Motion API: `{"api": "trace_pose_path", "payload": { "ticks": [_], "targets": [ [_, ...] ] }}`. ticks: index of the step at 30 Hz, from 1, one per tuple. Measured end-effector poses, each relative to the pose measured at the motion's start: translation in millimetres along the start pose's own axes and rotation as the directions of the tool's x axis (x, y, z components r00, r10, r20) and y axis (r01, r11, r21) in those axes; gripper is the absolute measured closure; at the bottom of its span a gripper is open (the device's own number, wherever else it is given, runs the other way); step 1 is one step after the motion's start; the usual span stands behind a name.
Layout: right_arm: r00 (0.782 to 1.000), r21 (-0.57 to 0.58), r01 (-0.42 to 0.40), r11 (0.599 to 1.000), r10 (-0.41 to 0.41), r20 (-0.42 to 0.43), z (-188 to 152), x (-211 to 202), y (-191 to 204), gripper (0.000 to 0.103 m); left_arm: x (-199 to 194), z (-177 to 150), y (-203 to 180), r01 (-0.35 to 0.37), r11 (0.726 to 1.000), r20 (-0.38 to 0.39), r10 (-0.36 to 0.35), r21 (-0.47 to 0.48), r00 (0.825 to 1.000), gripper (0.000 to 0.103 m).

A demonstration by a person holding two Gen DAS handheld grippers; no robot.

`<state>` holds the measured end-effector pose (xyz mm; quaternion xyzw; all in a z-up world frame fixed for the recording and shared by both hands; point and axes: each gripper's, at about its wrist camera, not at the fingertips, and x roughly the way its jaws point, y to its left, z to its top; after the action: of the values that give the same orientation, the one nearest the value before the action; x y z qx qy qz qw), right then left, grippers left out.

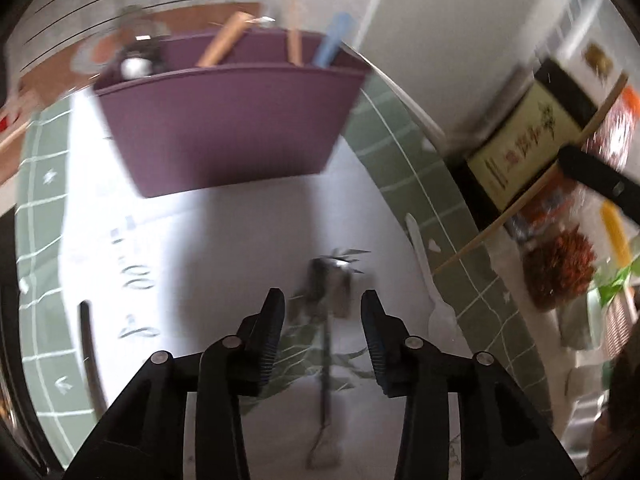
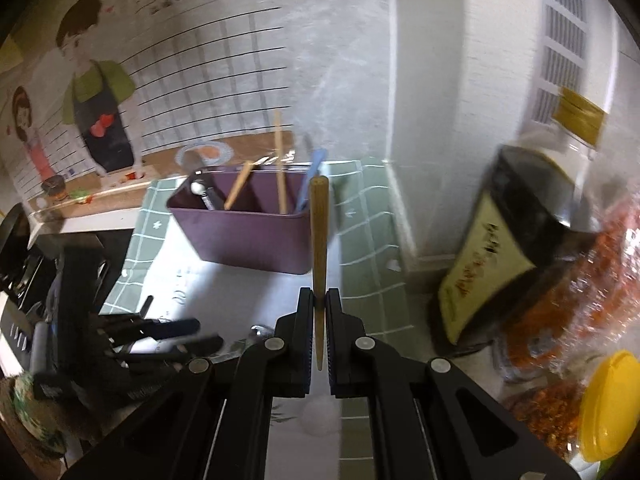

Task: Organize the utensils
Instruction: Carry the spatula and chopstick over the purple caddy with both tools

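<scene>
My right gripper: clenched on a wooden chopstick, which stands up the middle of the right wrist view, its blunt end reaching the right corner of the organizer
My left gripper: jaws apart at the bottom centre of the left wrist view, nothing pressed between the pads; no earlier view to compare
Metal utensil: lies blurred on the white mat below and between my left jaws, apart from them
Purple organizer: upper centre of the left wrist view, standing on the white mat; it holds a wooden handle, a chopstick, a blue handle and a metal piece at its left end
White plastic spoon: lower right of the left wrist view, along the mat's edge by the green checked cloth
Right side clutter: a dark box with a pale label, bags of red dried food, a yellow lid
Left wrist picture: heavily smeared, so fine detail cannot be told
</scene>
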<state>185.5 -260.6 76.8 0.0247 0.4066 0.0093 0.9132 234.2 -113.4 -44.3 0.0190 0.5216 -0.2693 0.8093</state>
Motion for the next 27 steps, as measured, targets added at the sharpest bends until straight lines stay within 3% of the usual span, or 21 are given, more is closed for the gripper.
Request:
{"api": "trace_pose_path", "payload": {
  "ticks": [8, 14, 20, 24, 27],
  "targets": [
    [1.000, 0.040, 0.002, 0.999, -0.002, -0.002, -10, -2, -17, 0.097, 46, 7, -21, -0.124, 0.987, -0.053, 0.129, 0.100, 0.990, 0.062],
    [1.000, 0.037, 0.002, 0.999, -0.002, -0.002, -10, -2, -17, 0.097, 44, -4, -27, -0.179, 0.973, 0.015, 0.178, 0.146, 0.984, 0.070],
    [1.000, -0.003, -0.003, 1.000, 0.003, 0.009, -6, -7, -2, 0.097, 10, -18, -18, -0.172, 0.977, 0.091, 0.161, 0.123, 0.983, 0.070],
    [1.000, -0.027, -0.021, 0.999, 0.021, 0.003, -3, -5, 11, 0.097, -24, -28, -7, -0.081, 0.995, 0.174, 0.069, 0.061, 0.982, 0.070],
    [0.999, -0.039, -0.050, 0.998, 0.049, -0.013, -3, -2, 20, 0.097, -54, -37, 11, -0.034, 0.999, 0.237, 0.029, 0.017, 0.971, 0.070]
  ]
}}
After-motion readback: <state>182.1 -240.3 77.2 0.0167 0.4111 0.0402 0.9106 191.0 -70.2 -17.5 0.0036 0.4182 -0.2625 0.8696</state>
